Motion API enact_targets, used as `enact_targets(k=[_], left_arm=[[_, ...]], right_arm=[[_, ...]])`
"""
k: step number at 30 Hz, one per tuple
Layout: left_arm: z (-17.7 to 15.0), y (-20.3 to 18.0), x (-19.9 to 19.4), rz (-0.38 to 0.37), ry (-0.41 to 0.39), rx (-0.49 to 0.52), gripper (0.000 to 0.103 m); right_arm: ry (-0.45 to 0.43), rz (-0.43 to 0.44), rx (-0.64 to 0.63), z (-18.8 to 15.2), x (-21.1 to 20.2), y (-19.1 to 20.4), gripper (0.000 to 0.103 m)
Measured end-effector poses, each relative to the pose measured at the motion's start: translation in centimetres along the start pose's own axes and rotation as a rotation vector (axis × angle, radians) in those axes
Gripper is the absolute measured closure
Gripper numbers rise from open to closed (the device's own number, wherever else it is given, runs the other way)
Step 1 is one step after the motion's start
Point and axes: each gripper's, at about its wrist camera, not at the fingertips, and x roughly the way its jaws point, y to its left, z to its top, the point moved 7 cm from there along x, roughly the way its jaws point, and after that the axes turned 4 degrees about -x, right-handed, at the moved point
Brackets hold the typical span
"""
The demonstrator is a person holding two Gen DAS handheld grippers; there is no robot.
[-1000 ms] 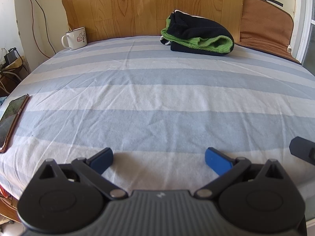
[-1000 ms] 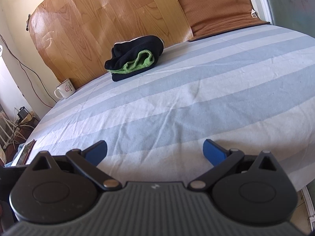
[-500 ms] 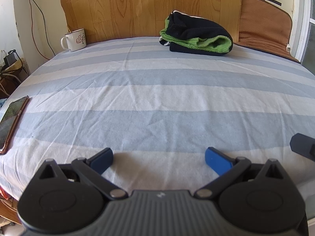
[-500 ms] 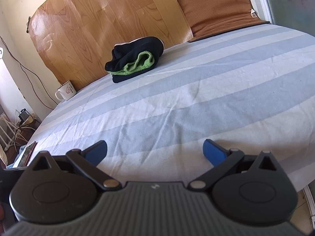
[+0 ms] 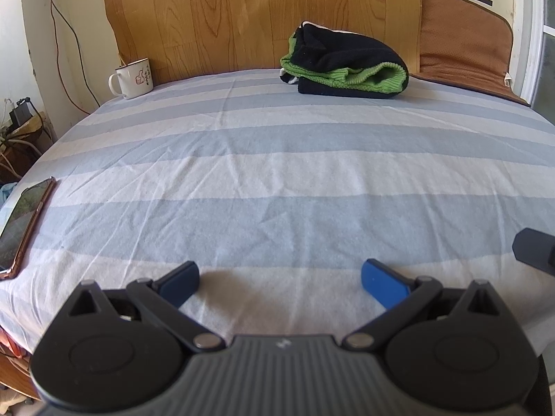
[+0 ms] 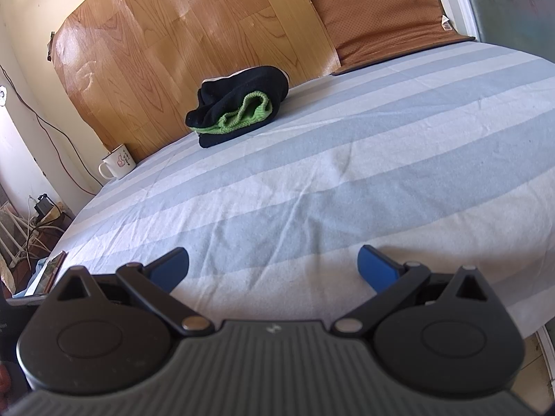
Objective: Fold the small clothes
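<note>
Lying bunched near the headboard (image 5: 263,14): black-green garment (image 5: 343,67).

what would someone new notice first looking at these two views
The black and green bundle of clothes at the far side of the striped bed sheet, against the wooden headboard. Then the left gripper and right gripper, both open and empty over the near edge, and the white mug far left.

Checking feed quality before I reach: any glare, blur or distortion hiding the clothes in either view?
Left wrist view: clothes sharp and evenly lit, fisheye bends the bed edges, slight blur at the right rim. Right wrist view: glare streaks on the wood panel, clothes clear.
</note>
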Motion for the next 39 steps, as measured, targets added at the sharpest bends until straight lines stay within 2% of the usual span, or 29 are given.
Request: enact_targets(k=[17, 27, 31, 39], left_arm=[[-0.1, -0.3, -0.3, 0.041, -0.036, 0.057, 0.000], [0.0, -0.2, -0.4, 0.045, -0.030, 0.069, 0.000], [0.3, 0.3, -0.7, 0.050, -0.011, 0.051, 0.000], [1.4, 0.4, -3.1, 0.102, -0.110, 0.068, 0.000]], right_arm=[[-0.001, 0.001, 0.001, 0.0, 0.0, 0.0, 0.000], [0.001, -0.007, -0.005, 0.0, 0.0, 0.0, 0.000], [-0.039, -0.029, -0.051, 0.5, -0.7, 0.6, 0.000], [-0.124, -0.048, -0.103, 1.4, -1.7, 1.4, 0.000]])
